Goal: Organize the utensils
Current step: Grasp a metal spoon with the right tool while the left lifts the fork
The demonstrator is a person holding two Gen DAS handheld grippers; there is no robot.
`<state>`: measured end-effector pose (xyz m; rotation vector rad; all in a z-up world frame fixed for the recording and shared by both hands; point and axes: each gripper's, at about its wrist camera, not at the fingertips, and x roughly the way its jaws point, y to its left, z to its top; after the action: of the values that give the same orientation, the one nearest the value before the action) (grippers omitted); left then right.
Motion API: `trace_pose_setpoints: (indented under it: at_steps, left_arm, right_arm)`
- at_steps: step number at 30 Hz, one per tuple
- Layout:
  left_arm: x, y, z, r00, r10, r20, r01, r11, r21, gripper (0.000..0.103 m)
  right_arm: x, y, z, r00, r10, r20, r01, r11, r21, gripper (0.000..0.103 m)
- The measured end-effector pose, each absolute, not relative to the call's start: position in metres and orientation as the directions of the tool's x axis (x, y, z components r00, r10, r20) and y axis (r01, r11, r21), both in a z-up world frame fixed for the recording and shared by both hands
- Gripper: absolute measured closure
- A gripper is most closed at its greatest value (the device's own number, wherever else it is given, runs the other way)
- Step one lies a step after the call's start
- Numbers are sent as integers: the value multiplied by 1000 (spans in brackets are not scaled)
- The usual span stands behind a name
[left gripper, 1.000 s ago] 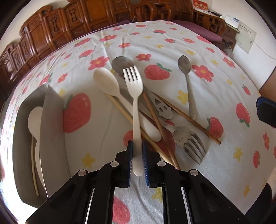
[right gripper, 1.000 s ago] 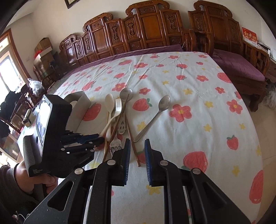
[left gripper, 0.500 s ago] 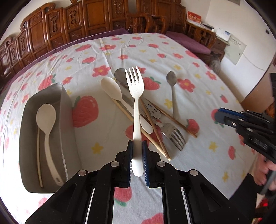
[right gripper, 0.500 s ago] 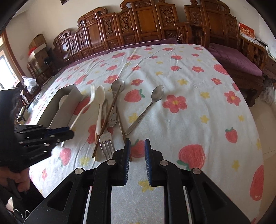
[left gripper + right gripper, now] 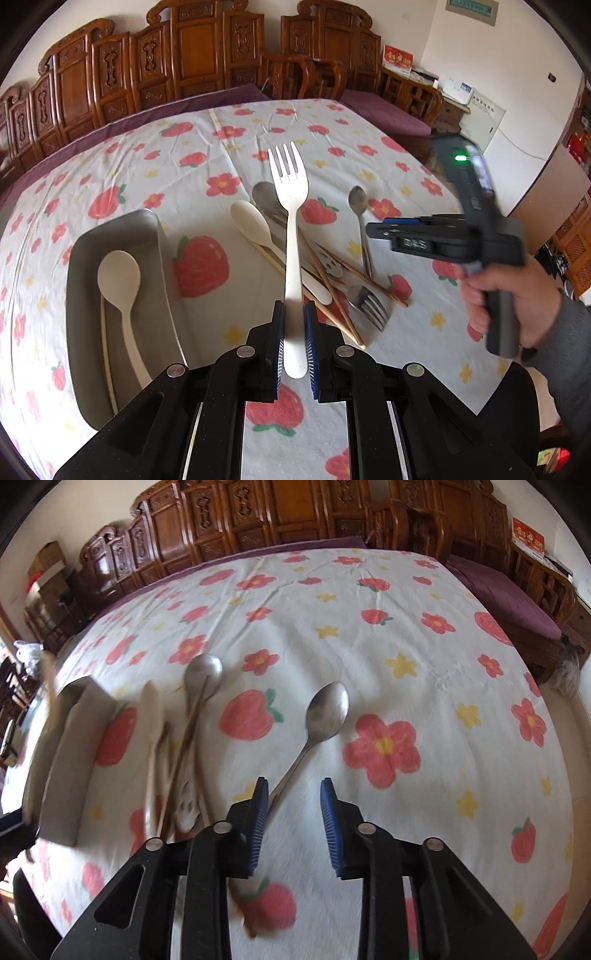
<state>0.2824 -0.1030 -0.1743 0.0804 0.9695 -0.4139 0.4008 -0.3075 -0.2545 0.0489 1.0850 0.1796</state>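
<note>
My left gripper (image 5: 294, 314) is shut on the handle of a cream plastic fork (image 5: 290, 192) and holds it above the table, tines pointing away. A grey metal tray (image 5: 79, 295) at the left holds a cream spoon (image 5: 120, 280) and a chopstick. The pile on the cloth has a cream spoon (image 5: 251, 225), a steel fork (image 5: 371, 306), wooden chopsticks (image 5: 332, 299) and steel spoons. My right gripper (image 5: 291, 794) is open just above the handle of a steel spoon (image 5: 327, 712); it also shows in the left wrist view (image 5: 380, 230).
The table carries a white cloth with strawberries and flowers (image 5: 384, 746). Carved wooden chairs (image 5: 192, 48) line the far side. A purple-cushioned bench (image 5: 509, 598) stands at the right. The tray (image 5: 70, 764) lies left of the pile.
My left gripper has lifted the cream fork higher and drawn back. My right gripper has opened and moved down and forward over the lone steel spoon.
</note>
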Motion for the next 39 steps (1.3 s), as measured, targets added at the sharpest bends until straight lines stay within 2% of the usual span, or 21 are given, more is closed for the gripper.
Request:
trace_pose_setpoints:
  at_steps: [2, 13, 15, 17, 23, 24, 26, 39]
  left_arm:
    - [283, -100, -172, 505, -312, -805, 380, 917, -117, 93]
    - [283, -81, -161, 534, -337, -775, 380, 915, -137, 93]
    - [281, -80, -159, 541, -337, -770, 379, 916, -134, 93]
    - [280, -78, -157, 546, -335, -768, 376, 917, -133, 93]
    - [276, -72, -151, 557, -326, -764, 362, 923, -130, 93]
    - [274, -71, -149, 560, -323, -763, 360, 924, -127, 93]
    - [272, -70, -147, 566, -319, -760, 357, 926, -123, 93]
    - [260, -50, -136, 597, -281, -751, 319, 942, -99, 93]
  right_arm:
    - [412, -309, -259, 455, 141, -879, -103, 989, 105, 54]
    - [452, -312, -263, 465, 78, -882, -63, 997, 54, 54]
    - [452, -308, -263, 470, 48, -881, -67, 998, 19, 59]
    - [450, -306, -263, 472, 43, -881, -70, 997, 11, 71]
    - [444, -300, -261, 459, 52, -887, -87, 996, 14, 73]
    - [442, -297, -260, 462, 50, -885, -89, 996, 10, 90]
    - [441, -294, -252, 475, 68, -878, -93, 995, 27, 99]
    - [425, -266, -225, 477, 75, -876, -155, 988, 0, 101]
